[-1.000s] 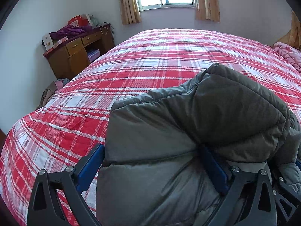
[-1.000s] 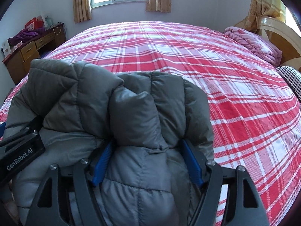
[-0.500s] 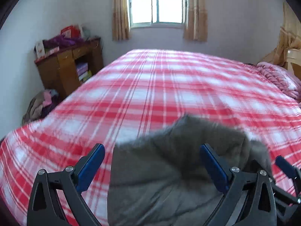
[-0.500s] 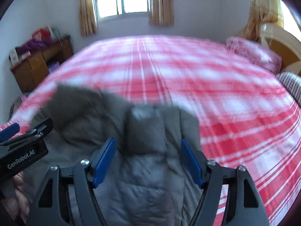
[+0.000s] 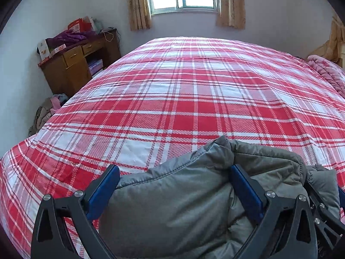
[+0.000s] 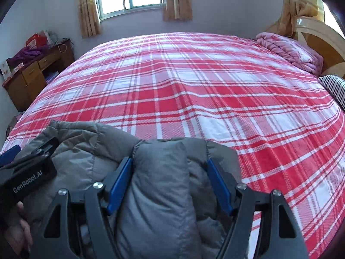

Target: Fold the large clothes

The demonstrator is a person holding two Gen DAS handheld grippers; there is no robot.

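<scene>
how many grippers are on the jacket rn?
2. The left gripper and the right gripper each grip a fold of the grey puffer jacket, side by side at the plaid bed's near edge.

Jacket lower part cut off (bottom edge, both views).

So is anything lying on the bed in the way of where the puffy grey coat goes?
Nothing visible blocks it. The puffy grey quilted coat sits between both grippers' blue fingers, and the red-and-white plaid bedspread ahead looks bare. The folded pink blanket lies far off by the headboard.
</scene>
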